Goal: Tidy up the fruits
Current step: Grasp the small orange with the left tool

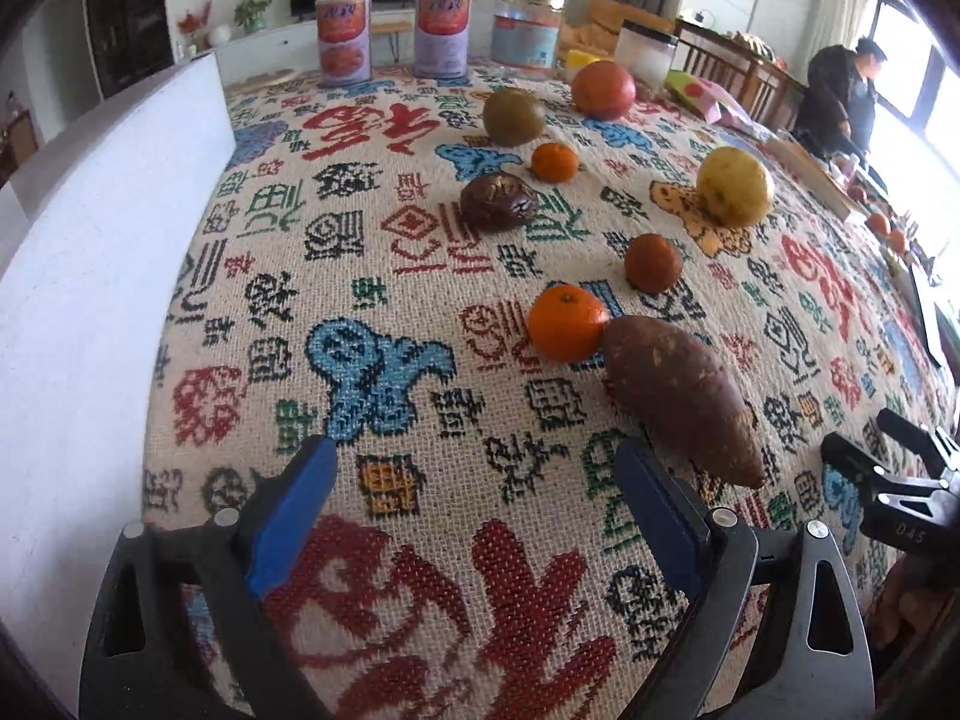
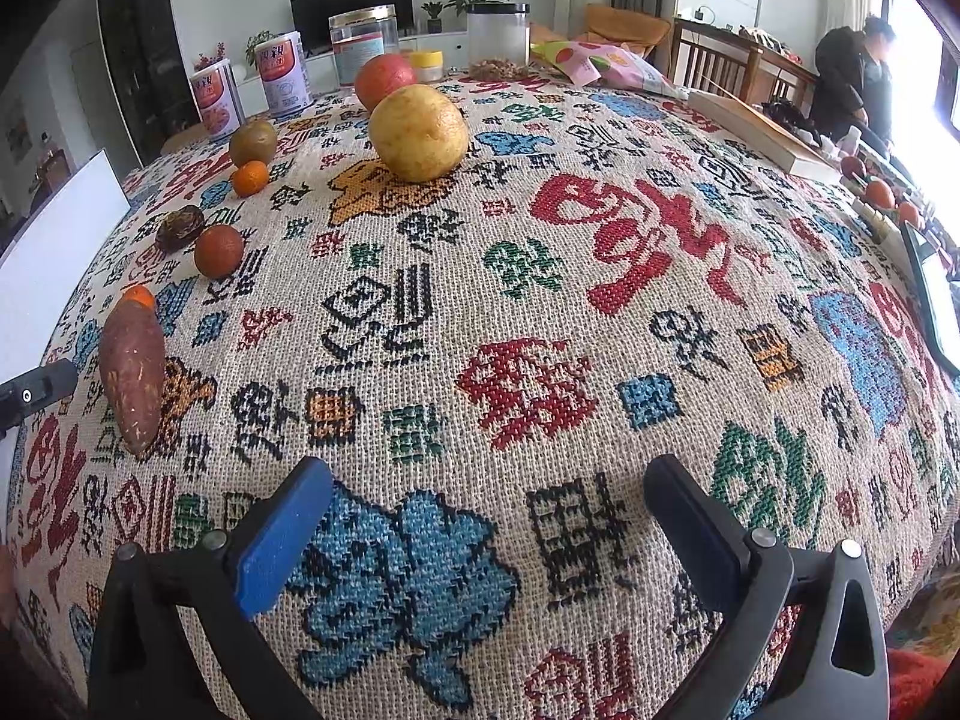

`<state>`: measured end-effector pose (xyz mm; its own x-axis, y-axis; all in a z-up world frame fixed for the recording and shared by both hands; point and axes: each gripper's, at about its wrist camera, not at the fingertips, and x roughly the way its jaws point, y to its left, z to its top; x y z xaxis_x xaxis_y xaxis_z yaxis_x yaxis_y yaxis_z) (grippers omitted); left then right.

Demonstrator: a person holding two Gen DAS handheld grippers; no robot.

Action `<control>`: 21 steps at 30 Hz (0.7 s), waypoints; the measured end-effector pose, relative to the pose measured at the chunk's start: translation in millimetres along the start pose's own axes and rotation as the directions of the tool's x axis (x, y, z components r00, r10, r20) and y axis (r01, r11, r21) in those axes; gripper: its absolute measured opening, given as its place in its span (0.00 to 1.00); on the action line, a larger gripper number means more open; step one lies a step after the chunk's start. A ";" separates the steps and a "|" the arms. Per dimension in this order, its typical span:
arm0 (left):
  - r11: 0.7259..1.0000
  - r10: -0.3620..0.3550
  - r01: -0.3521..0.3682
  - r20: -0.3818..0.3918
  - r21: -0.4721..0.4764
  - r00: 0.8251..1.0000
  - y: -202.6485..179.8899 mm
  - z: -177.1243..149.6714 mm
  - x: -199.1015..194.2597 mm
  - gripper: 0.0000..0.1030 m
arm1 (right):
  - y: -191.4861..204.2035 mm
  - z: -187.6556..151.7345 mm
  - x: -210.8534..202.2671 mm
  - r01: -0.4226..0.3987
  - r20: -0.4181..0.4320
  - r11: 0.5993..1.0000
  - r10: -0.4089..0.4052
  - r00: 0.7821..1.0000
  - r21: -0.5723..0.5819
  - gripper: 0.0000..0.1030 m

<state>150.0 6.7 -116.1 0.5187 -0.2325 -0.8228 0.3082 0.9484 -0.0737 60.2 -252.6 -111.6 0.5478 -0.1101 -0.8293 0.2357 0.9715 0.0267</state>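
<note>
Both grippers, left gripper [image 1: 477, 492] and right gripper [image 2: 489, 504], hover wide apart, empty.

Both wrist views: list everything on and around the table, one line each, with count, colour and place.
sweet potato: 1, reddish brown, near the left gripper, touching an orange
small oranges: 2, bright orange, one by the sweet potato, one further back
dark orange fruit: 1, mid-table
brown wrinkled fruit: 1, dark brown, mid-table
green-brown fruit: 1, far side
large red-orange fruit: 1, far side
yellow fruit: 1, right of centre
cans: 2, lilac and orange, far edge
clear jars: 2, far edge
tablecloth: 1, patterned beige
white board: 1, left
left hand-held gripper: open, empty
right hand-held gripper: open, empty
</note>
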 end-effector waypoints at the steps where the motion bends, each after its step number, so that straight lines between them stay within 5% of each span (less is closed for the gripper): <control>1: 1.000 -0.002 0.002 0.006 0.016 1.000 -2.8 0.4 2.2 0.91 | 0.0 0.0 0.1 0.000 0.000 1.000 0.000 1.000 0.001 1.00; 8: 0.997 0.026 -0.030 0.052 0.072 0.998 -26.6 23.8 30.1 0.85 | 0.1 0.0 0.2 0.000 0.000 1.000 0.000 1.000 0.000 1.00; 12: 0.995 0.008 -0.016 0.080 0.100 0.997 -32.6 24.8 25.6 0.31 | 0.1 -0.1 0.2 0.000 0.001 1.000 0.000 1.000 0.001 1.00; 21: 0.999 -0.038 0.038 0.025 -0.008 0.999 -9.7 -5.7 -3.9 0.30 | 0.0 -0.1 0.1 -0.002 0.001 1.000 0.002 1.000 0.000 1.00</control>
<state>140.4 -0.4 -115.4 0.5262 -0.2740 -0.8050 0.3219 0.9404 -0.1096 60.2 -252.6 -111.8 0.5487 -0.1084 -0.8290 0.2347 0.9717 0.0283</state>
